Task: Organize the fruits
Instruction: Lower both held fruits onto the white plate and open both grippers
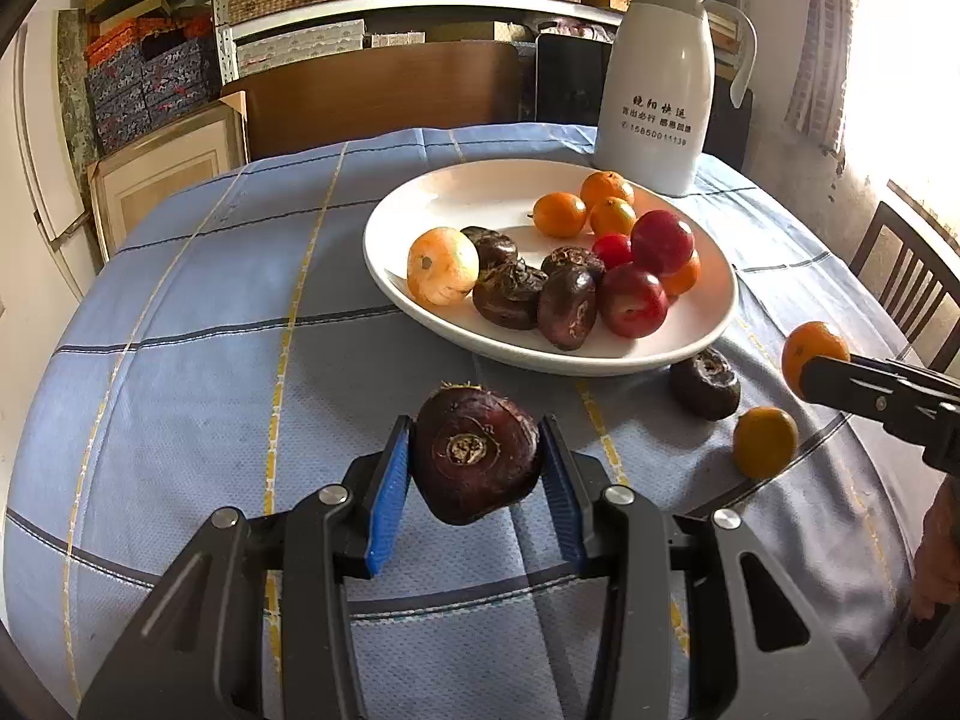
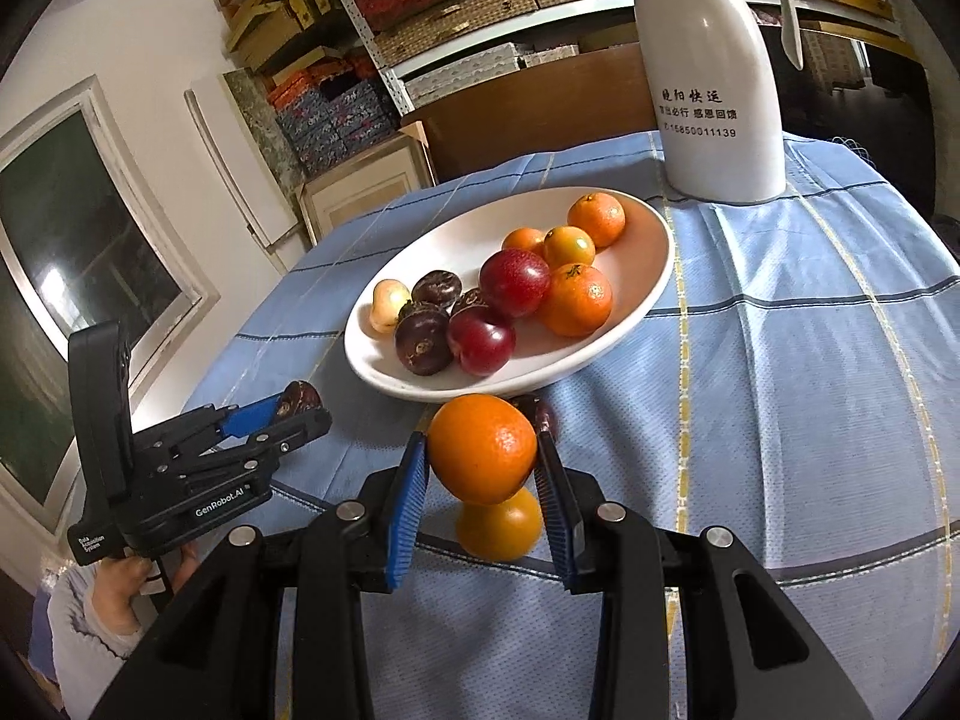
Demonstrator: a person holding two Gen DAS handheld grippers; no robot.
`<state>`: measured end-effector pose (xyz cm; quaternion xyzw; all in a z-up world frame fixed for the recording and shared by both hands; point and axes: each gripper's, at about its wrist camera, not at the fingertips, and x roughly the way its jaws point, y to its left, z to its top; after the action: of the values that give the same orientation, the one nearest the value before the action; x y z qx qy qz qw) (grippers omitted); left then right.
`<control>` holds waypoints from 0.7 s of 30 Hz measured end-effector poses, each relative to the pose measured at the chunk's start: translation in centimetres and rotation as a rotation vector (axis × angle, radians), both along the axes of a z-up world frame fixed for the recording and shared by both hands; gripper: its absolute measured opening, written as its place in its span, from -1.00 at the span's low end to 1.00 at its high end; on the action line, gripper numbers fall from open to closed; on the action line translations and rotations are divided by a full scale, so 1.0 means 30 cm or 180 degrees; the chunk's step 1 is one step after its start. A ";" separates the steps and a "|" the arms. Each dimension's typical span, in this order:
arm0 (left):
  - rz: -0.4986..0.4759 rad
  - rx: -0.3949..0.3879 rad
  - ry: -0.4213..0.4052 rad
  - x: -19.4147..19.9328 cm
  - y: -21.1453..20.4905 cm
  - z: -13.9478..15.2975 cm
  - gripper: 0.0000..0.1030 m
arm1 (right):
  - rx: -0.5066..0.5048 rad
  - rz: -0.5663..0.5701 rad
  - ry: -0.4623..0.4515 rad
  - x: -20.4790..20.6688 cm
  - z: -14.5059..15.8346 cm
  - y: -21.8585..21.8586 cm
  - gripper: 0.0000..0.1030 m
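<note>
My left gripper (image 1: 477,456) is shut on a dark brown water chestnut (image 1: 477,459), held above the cloth just in front of the white plate (image 1: 420,192). My right gripper (image 2: 483,450) is shut on an orange mandarin (image 2: 482,447), also in front of the plate (image 2: 648,252). The plate holds mandarins, red plums, water chestnuts and a pale orange fruit. On the cloth lie a loose water chestnut (image 1: 705,384) and a yellow-orange mandarin (image 1: 765,441), which also shows under my right gripper (image 2: 498,531).
A tall white thermos jug (image 1: 657,78) stands behind the plate on the blue checked tablecloth (image 1: 210,330). Shelves of boxes and picture frames are behind the table. A wooden chair (image 1: 906,282) stands at the right edge.
</note>
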<state>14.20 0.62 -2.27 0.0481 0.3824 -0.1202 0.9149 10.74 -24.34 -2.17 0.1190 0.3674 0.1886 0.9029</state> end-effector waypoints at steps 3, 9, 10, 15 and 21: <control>-0.0023 -0.0015 -0.0015 -0.002 -0.005 0.008 -0.21 | 0.0019 -0.0020 -0.0011 0.000 0.005 -0.009 -0.30; -0.0023 -0.0040 -0.0063 0.056 -0.033 0.059 -0.21 | 0.0117 -0.0134 -0.0032 0.050 0.049 -0.051 -0.30; -0.0029 -0.0041 -0.0072 0.073 -0.044 0.070 -0.21 | 0.0109 -0.0152 -0.0043 0.063 0.057 -0.055 -0.30; -0.0091 0.0028 -0.0137 0.185 -0.122 0.119 -0.21 | 0.0088 -0.0299 -0.0060 0.196 0.097 -0.086 -0.30; -0.0103 -0.0061 -0.0045 0.339 -0.188 0.099 -0.21 | 0.0094 -0.0413 0.0136 0.384 0.046 -0.109 -0.30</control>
<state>24.39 -5.03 0.70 0.0463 0.3739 -0.1383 0.9159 22.25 -27.60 -0.79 0.1599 0.3753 0.1325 0.9033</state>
